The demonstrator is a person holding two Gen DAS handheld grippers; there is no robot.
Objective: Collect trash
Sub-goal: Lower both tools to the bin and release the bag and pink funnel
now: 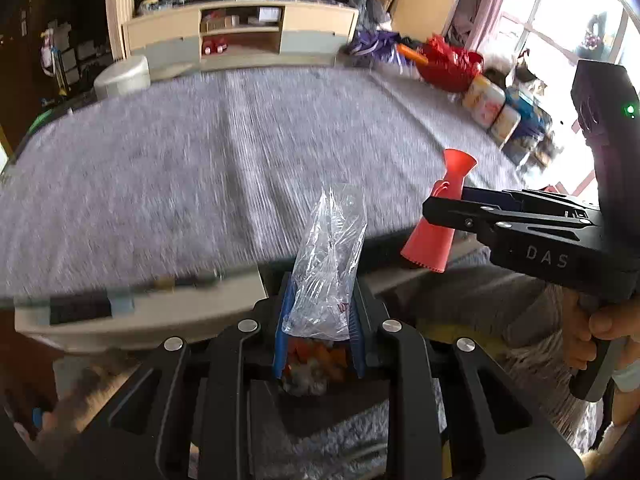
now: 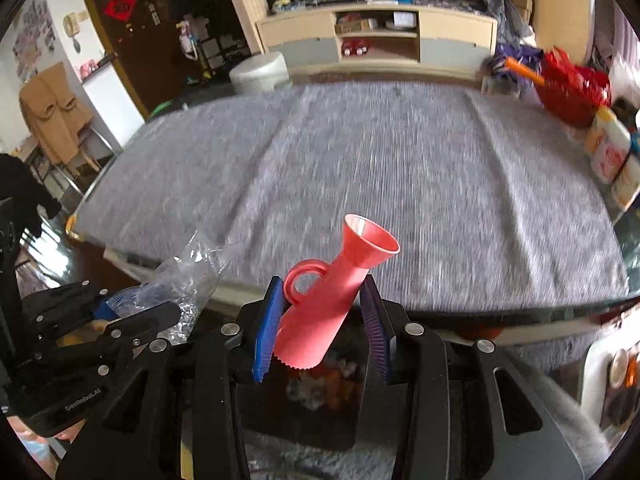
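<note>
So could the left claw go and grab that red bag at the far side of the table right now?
Probably not as things stand: the left claw is already shut on a clear plastic wrapper, and the red bag lies well beyond it, across the grey cloth.

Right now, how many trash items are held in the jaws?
2. A clear plastic wrapper sits in the left gripper; a red plastic funnel-shaped piece sits in the right gripper. More may be hidden.
</note>
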